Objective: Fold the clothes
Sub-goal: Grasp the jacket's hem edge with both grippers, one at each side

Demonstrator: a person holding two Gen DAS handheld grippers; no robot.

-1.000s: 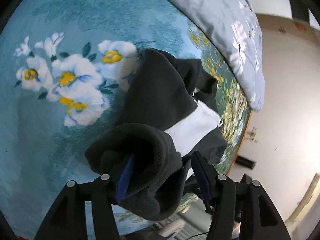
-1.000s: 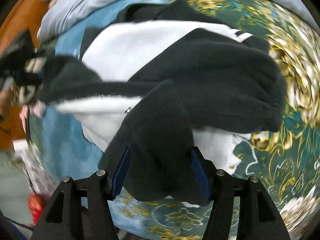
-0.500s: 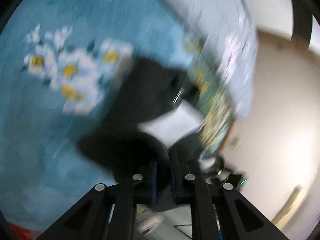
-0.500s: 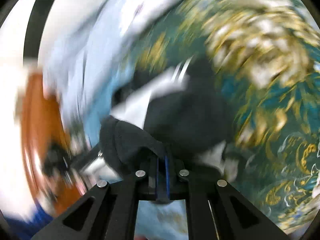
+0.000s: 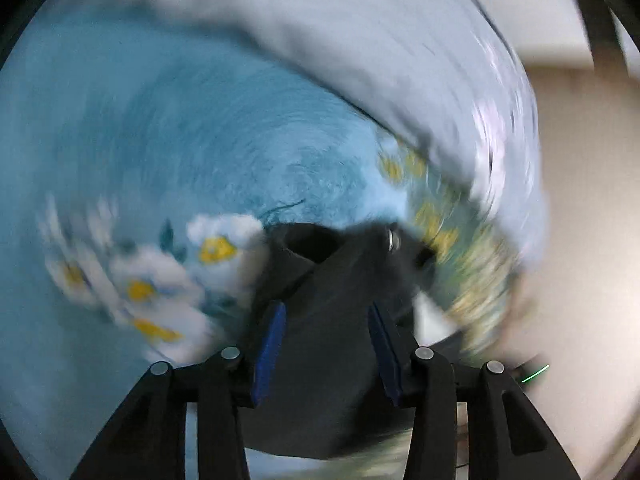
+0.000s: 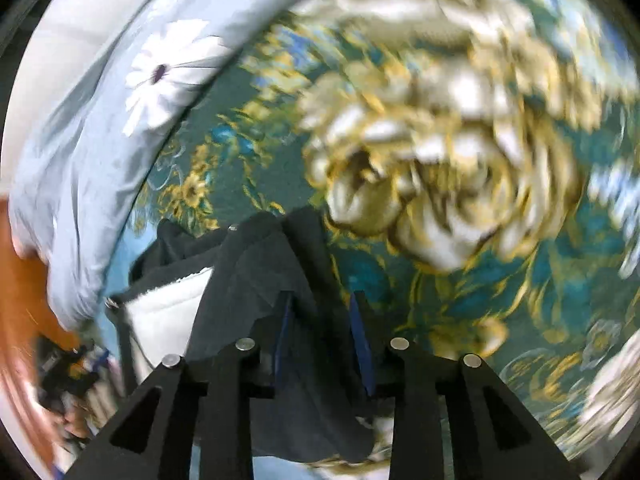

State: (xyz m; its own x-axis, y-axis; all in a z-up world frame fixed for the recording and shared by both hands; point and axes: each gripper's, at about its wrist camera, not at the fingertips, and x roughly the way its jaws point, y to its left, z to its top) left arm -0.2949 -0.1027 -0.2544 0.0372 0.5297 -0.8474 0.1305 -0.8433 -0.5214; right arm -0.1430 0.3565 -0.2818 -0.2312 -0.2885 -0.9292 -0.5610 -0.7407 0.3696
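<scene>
A bed takes up most of both views, covered by a teal bedspread (image 5: 168, 128) printed with white and yellow flowers on one side and large gold blooms (image 6: 440, 168) on the other; both pictures are smeared by motion blur. A pale blue quilt (image 5: 400, 60) with a white daisy print lies bunched along the far edge of the bed. On the bedspread lies the black and white fleece garment (image 5: 328, 320), gathered into a lump that reaches back between both sets of jaws. The left gripper (image 5: 326, 344) has its jaws partly open, with dark fleece filling the gap between the blue pads (image 5: 270, 344); whether they press on it cannot be told. The right gripper (image 6: 322, 340) shows a narrower gap, a fold of the same dark cloth (image 6: 256, 280) draped over and between its jaws, the white panel (image 6: 160, 312) showing just to the left.
</scene>
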